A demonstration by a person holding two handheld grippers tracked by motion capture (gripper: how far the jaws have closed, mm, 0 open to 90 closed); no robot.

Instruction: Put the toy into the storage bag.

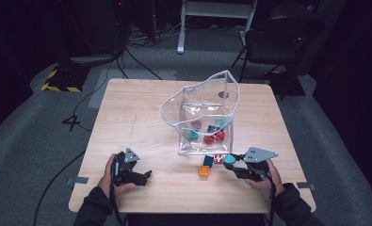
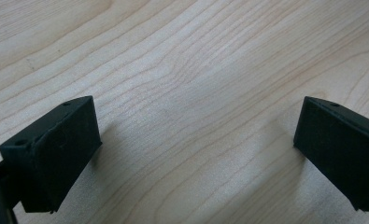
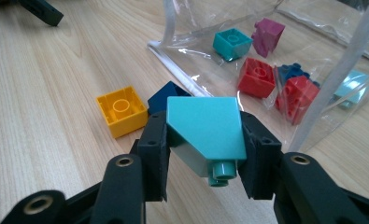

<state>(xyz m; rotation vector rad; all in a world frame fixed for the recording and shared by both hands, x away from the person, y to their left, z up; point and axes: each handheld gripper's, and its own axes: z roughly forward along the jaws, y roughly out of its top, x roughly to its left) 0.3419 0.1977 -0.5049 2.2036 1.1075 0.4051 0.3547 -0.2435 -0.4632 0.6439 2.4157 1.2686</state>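
A teal sloped brick (image 3: 205, 133) is shown clamped between the jaws of the right gripper (image 3: 204, 154), held clear of the wooden table (image 1: 141, 122), at about 5 o'clock from the clear plastic bag (image 1: 200, 117) in the high view. In the right gripper view, the brick's studs face back toward the camera and downward, and its sloped face is turned up. No clear long axis can be made out. The left gripper (image 1: 139, 176) is held with jaws wide apart above bare wood at about 7 o'clock from the bag, with nothing between them.

On the table beside the bag's near edge lie a yellow brick (image 3: 121, 110), a dark blue brick (image 3: 166, 95) and a red brick (image 1: 218, 159); further bricks lie inside the bag.

Judged risks: the smooth plastic may slip under the pads during transfer, and the limp bag rim (image 1: 174, 101) may be snagged or collapsed if approached low, so that the brick falls outside.
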